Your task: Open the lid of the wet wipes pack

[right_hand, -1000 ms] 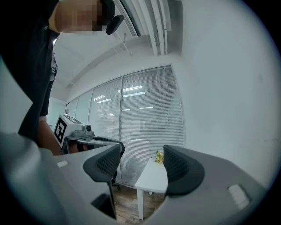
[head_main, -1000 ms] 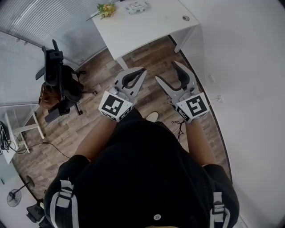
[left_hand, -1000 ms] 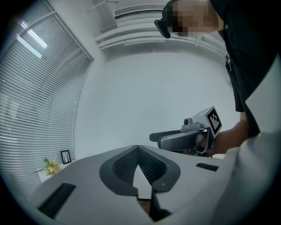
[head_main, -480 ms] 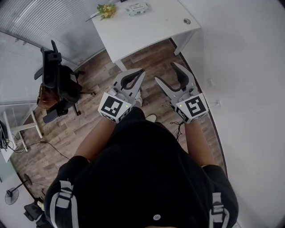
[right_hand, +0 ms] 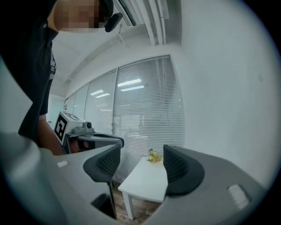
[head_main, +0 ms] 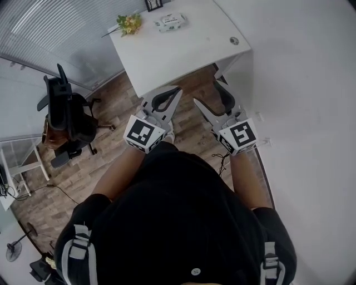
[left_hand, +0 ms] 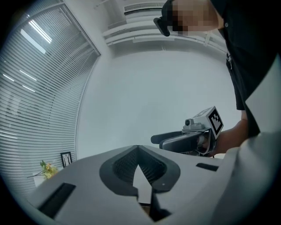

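Observation:
The wet wipes pack (head_main: 169, 21) lies near the far edge of the white table (head_main: 183, 50), well ahead of both grippers. I hold both grippers in the air above the wooden floor, short of the table's near edge. My left gripper (head_main: 177, 91) is shut with nothing in it, and its jaws meet at their tips (left_hand: 138, 148). My right gripper (head_main: 207, 92) is open and empty. In the right gripper view (right_hand: 140, 166) the table (right_hand: 147, 178) shows between the jaws; the pack is not visible there.
Yellow flowers (head_main: 129, 23) and a small picture frame (head_main: 154, 4) stand on the table's far side. A black office chair (head_main: 67, 111) is at the left. A white wall (head_main: 311, 111) runs along the right, and window blinds (head_main: 55, 28) run behind the table.
The table has come nearer in the head view as the person steps toward it. Both grippers keep the same pose, left shut and right open.

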A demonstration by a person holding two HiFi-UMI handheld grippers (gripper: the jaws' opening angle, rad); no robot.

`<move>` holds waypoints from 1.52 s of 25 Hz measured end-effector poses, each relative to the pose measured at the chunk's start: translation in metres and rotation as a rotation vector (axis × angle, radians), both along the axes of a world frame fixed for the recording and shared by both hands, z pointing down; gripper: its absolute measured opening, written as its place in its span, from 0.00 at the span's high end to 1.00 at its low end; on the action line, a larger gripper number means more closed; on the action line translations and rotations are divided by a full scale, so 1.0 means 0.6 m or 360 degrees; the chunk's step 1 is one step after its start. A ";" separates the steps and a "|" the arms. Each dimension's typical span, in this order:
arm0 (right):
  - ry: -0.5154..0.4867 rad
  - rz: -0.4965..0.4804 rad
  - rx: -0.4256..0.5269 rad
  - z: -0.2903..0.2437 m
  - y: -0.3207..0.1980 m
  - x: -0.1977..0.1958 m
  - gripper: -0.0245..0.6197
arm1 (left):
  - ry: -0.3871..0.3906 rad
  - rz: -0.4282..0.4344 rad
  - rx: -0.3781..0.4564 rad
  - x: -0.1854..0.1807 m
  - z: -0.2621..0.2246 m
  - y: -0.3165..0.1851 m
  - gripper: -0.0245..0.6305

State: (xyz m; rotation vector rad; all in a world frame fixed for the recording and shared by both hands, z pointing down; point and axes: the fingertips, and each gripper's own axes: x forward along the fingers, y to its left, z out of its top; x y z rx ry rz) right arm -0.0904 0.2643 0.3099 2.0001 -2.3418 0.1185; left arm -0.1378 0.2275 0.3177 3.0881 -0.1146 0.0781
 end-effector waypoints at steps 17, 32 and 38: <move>0.0020 0.0035 -0.0067 0.011 -0.271 0.092 0.50 | -0.0019 0.0054 -0.0058 0.098 0.018 -0.263 0.96; 0.0012 -0.0044 -0.0112 0.038 -0.381 0.190 0.50 | -0.0043 -0.0036 -0.0106 0.186 0.042 -0.368 0.96; 0.0007 -0.0210 -0.0095 0.034 -0.439 0.271 0.50 | -0.0064 -0.0189 -0.0082 0.262 0.036 -0.417 0.96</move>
